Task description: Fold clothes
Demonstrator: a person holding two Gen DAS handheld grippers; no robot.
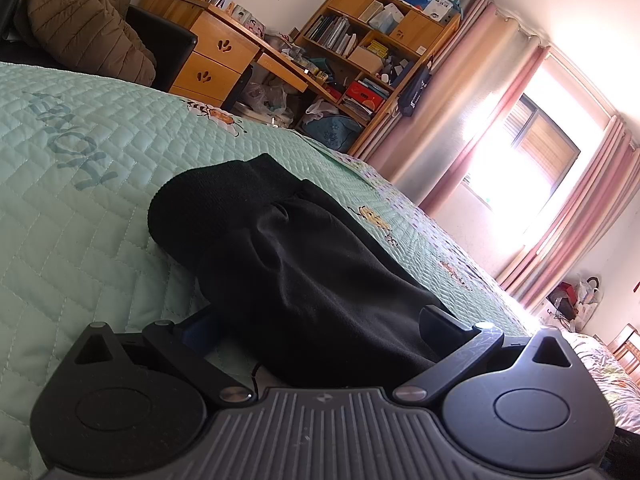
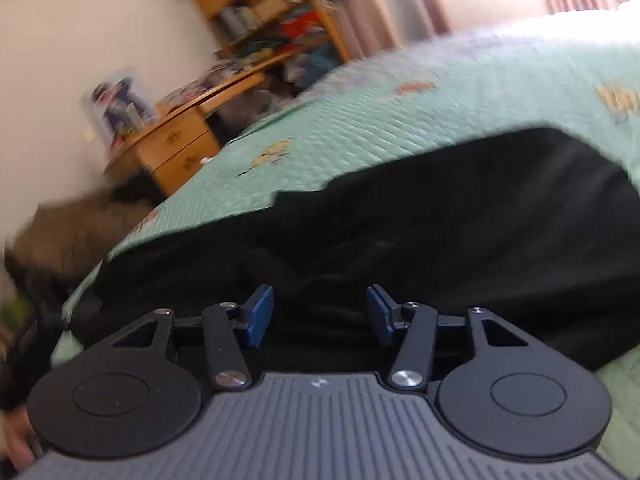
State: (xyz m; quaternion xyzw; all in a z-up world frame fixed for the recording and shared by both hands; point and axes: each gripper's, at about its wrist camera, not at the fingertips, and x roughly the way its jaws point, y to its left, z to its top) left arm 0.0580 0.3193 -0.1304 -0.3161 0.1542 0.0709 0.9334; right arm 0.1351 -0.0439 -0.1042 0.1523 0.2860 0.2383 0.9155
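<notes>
A black garment (image 1: 280, 248) lies bunched on the mint green quilted bedspread (image 1: 80, 208). In the left wrist view my left gripper (image 1: 320, 326) is open, its fingers wide apart on either side of the near end of the garment, which fills the gap between them. In the right wrist view, which is blurred, the same black garment (image 2: 440, 220) spreads across the bedspread (image 2: 400, 112). My right gripper (image 2: 320, 314) is open, its blue pads (image 2: 258, 312) apart just above the cloth, holding nothing.
A wooden desk with drawers (image 1: 216, 56) and a full wooden bookshelf (image 1: 372, 52) stand beyond the bed. A brown quilted jacket (image 1: 80, 16) hangs over a black chair. Pink curtains (image 1: 472, 112) frame a bright window at the right.
</notes>
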